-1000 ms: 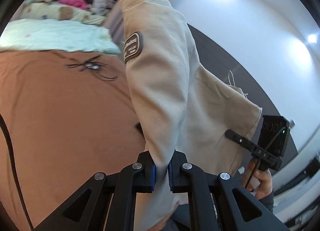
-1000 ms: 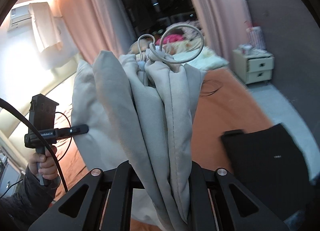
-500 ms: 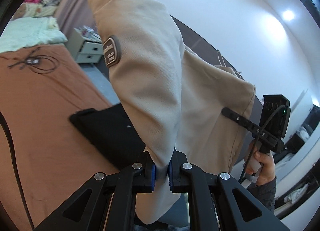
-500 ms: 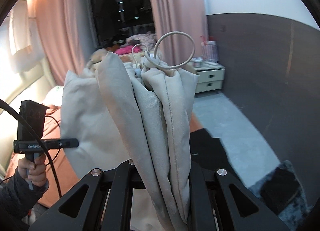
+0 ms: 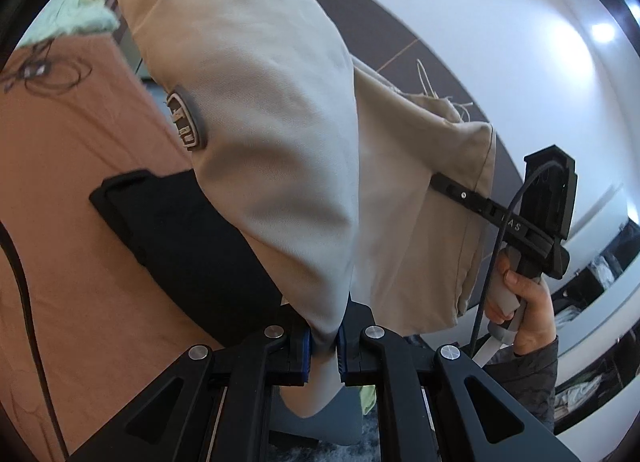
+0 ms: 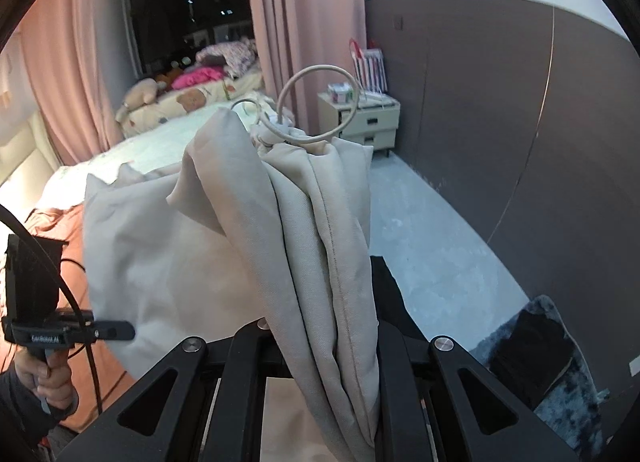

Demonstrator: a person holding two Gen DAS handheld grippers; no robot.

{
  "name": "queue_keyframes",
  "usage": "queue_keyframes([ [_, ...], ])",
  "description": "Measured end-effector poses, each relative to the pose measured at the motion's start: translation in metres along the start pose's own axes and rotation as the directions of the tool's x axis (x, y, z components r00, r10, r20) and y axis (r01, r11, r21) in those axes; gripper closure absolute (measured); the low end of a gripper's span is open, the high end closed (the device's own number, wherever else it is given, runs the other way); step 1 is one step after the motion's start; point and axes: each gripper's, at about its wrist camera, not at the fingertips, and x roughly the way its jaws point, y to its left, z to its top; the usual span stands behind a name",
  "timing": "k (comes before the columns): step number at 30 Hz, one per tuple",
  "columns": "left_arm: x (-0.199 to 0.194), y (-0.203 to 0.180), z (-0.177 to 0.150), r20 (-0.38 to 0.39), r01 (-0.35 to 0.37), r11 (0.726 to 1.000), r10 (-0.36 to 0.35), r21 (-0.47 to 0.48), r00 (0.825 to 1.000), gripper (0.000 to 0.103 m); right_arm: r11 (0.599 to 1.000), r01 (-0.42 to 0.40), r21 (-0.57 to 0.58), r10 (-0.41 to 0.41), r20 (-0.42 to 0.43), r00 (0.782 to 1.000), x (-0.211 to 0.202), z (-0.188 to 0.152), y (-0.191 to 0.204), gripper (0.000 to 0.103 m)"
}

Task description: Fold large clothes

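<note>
Hoodie hides bed | black garment beneath | nightstand beyond

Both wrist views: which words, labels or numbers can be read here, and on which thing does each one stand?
"GenRobot.AI", small and soft, my best reading: on the black side bar of the left gripper, right wrist view.
"A S" with more letters hidden: on the black bar of the right gripper, left wrist view.
Oval grey-rimmed patch on the sleeve of the beige hooded sweatshirt: lettering too distorted to read.
No other text shows.
</note>
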Motion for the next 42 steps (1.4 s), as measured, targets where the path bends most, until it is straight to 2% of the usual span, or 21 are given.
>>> queue_keyframes([
  [3, 0.02, 0.033, 0.004, -0.023, 0.003, 0.998, -0.004, -0.061, 1.0, 0.093, 1.0, 0.013, -0.008, -0.014, -0.052, 0.999, 0.033, 0.026, 0.009, 0.096],
  [9, 0.052, 0.083, 0.016, -0.062, -0.036, 0.995, 0.03, -0.098, 0.998, 0.093, 0.999, 0.042, -0.025, -0.045, -0.128, 0.991, 0.089, 0.084, 0.015, 0.096],
  [13, 0.075, 0.116, 0.024, -0.078, -0.062, 0.988, 0.051, -0.144, 0.996, 0.09, 0.995, 0.094, -0.022, -0.097, -0.171, 0.981, 0.138, 0.099, 0.01, 0.094],
  [14, 0.082, 0.121, 0.025, -0.083, -0.086, 0.985, 0.074, -0.153, 0.994, 0.088, 0.991, 0.131, -0.027, -0.134, -0.197, 0.971, 0.154, 0.1, 0.011, 0.089],
  [15, 0.091, 0.126, 0.025, -0.097, -0.122, 0.981, 0.108, -0.152, 0.989, 0.081, 0.987, 0.157, -0.023, -0.159, -0.214, 0.964, 0.169, 0.101, 0.013, 0.077],
  [16, 0.105, 0.132, 0.025, -0.133, -0.161, 0.976, 0.142, -0.149, 0.981, 0.069, 0.979, 0.204, -0.011, -0.201, -0.238, 0.95, 0.184, 0.1, 0.012, 0.073],
  [19, 0.124, 0.138, 0.024, -0.166, -0.174, 0.975, 0.151, -0.137, 0.975, 0.056, 0.954, 0.299, 0.03, -0.283, -0.245, 0.927, 0.195, 0.097, 0.004, 0.055],
  [20, 0.126, 0.137, 0.024, -0.169, -0.174, 0.977, 0.152, -0.122, 0.974, 0.053, 0.947, 0.32, 0.025, -0.306, -0.228, 0.924, 0.19, 0.095, 0.003, 0.051],
  [22, 0.124, 0.132, 0.023, -0.166, -0.181, 0.979, 0.164, -0.094, 0.972, 0.036, 0.945, 0.322, 0.057, -0.304, -0.208, 0.93, 0.171, 0.091, -0.003, 0.051],
  [24, 0.118, 0.124, 0.024, -0.162, -0.192, 0.978, 0.178, -0.076, 0.971, 0.03, 0.938, 0.322, 0.132, -0.294, -0.193, 0.936, 0.145, 0.084, -0.014, 0.05],
  [27, 0.114, 0.117, 0.019, -0.186, -0.184, 0.981, 0.169, -0.067, 0.968, 0.029, 0.919, 0.286, 0.27, -0.246, -0.173, 0.954, 0.103, 0.057, -0.037, 0.05],
  [28, 0.113, 0.114, 0.017, -0.194, -0.177, 0.982, 0.162, -0.059, 0.967, 0.029, 0.907, 0.263, 0.33, -0.216, -0.171, 0.961, 0.081, 0.036, -0.047, 0.05],
  [32, 0.113, 0.106, 0.008, -0.231, -0.178, 0.984, 0.169, -0.018, 0.958, 0.029, 0.863, 0.202, 0.463, -0.126, -0.191, 0.974, 0.039, -0.027, -0.076, 0.049],
  [34, 0.116, 0.108, 0.005, -0.245, -0.171, 0.985, 0.162, -0.015, 0.956, 0.039, 0.837, 0.171, 0.52, -0.092, -0.174, 0.98, 0.022, -0.047, -0.085, 0.049],
  [37, 0.114, 0.103, -0.004, -0.26, -0.208, 0.978, 0.206, 0.018, 0.943, 0.05, 0.805, 0.134, 0.577, -0.067, -0.136, 0.988, -0.001, -0.066, -0.099, 0.049],
  [40, 0.118, 0.103, -0.005, -0.264, -0.214, 0.976, 0.213, 0.025, 0.941, 0.056, 0.784, 0.063, 0.618, 0.001, -0.103, 0.995, -0.003, -0.084, -0.107, 0.049],
  [41, 0.119, 0.105, -0.003, -0.267, -0.215, 0.976, 0.213, 0.02, 0.94, 0.058, 0.784, 0.059, 0.617, 0.014, -0.112, 0.994, 0.001, -0.086, -0.108, 0.053],
  [42, 0.117, 0.103, -0.004, -0.268, -0.218, 0.976, 0.215, 0.018, 0.939, 0.062, 0.792, 0.067, 0.607, 0.005, -0.116, 0.993, 0.0, -0.088, -0.11, 0.064],
])
